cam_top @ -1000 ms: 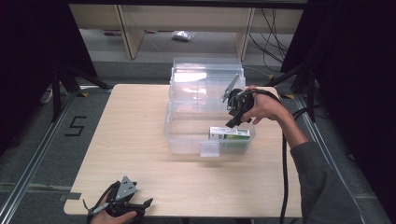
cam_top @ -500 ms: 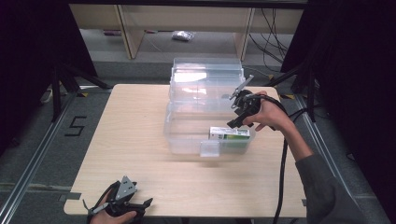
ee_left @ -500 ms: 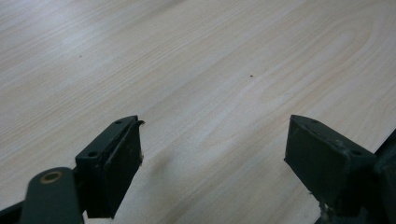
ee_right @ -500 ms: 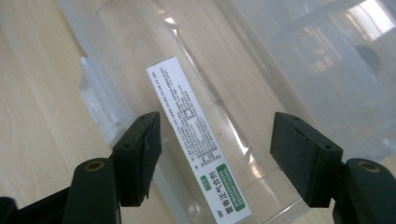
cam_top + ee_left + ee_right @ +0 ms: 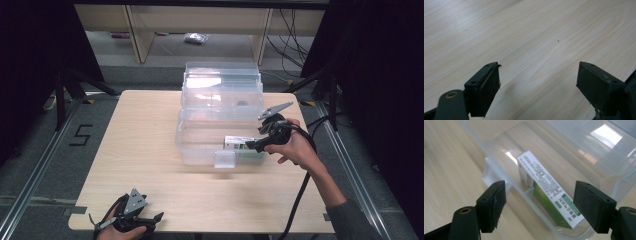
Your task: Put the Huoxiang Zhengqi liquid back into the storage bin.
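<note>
clear plastic bin (image 5: 200, 145) on the pale wooden table (image 5: 135, 150) holds a green-and-white printed carton (image 5: 549, 195), lying along its near wall. right gripper (image 5: 256, 144) hovers just outside that wall, its jaws having just been opening, wide now with nothing between them. left gripper (image 5: 537, 87) rests near the table's front edge, jaws wide, empty.

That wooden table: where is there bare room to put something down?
The table is bare left of the clear bin, and along the front between the left claw and the right forearm. The far right is crowded: the bin, its raised lid, and the right claw.
</note>
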### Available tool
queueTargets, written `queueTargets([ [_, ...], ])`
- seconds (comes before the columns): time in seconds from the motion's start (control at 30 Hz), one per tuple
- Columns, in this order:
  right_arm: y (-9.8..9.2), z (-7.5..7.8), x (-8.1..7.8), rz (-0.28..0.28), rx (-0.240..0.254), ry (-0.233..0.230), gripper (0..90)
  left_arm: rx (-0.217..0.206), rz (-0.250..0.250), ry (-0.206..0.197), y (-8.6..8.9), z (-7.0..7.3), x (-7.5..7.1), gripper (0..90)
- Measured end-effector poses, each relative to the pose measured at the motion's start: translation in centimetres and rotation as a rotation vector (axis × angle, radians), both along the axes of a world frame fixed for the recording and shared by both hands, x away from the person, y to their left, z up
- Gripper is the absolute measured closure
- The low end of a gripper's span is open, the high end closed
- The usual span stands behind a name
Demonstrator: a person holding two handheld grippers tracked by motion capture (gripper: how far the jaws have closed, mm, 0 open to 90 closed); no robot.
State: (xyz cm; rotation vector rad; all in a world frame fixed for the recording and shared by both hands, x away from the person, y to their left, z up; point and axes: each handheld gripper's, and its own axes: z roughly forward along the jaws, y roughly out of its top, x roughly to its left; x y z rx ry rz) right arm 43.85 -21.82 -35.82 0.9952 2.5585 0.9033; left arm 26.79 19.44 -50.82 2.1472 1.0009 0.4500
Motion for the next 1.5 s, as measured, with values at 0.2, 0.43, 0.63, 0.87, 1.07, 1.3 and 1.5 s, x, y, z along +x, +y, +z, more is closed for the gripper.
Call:
queueTargets([
  [0.2, -0.4, -0.6, -1.8, 0.016, 0.037, -0.04, 26.7, -0.015, 0.001, 0.001, 0.0, 0.0, 0.0, 18.1],
  [0.43, -1.0, -1.5, -3.9, -0.037, 0.077, -0.081, 26.6, -0.017, 0.0, 0.002, 0.0, 0.0, 0.0, 18.1],
  [0.63, -1.8, -2.5, -5.1, -0.032, 0.089, -0.105, 27.2, 0.004, -0.003, 0.001, 0.0, 0.0, 0.1, 18.1],
  [0.87, -2.3, -3.3, -6.7, -0.039, 0.115, -0.141, 27.2, 0.025, -0.016, 0.003, 0.1, 0.1, 0.1, 18.1],
  [1.07, -2.3, -3.9, -7.9, -0.034, 0.122, -0.13, 27.2, 0.028, -0.019, 0.002, 0.2, 0.1, 0.1, 18.1],
  [1.3, -2.2, -4.9, -8.8, -0.036, 0.144, -0.128, 27.2, 0.022, -0.013, 0.001, 0.1, 0.0, 0.1, 18.1],
  [1.5, -2.0, -5.8, -9.5, -0.039, 0.152, -0.147, 27.2, 0.025, -0.016, 0.003, 0.1, 0.0, 0.1, 18.1],
])
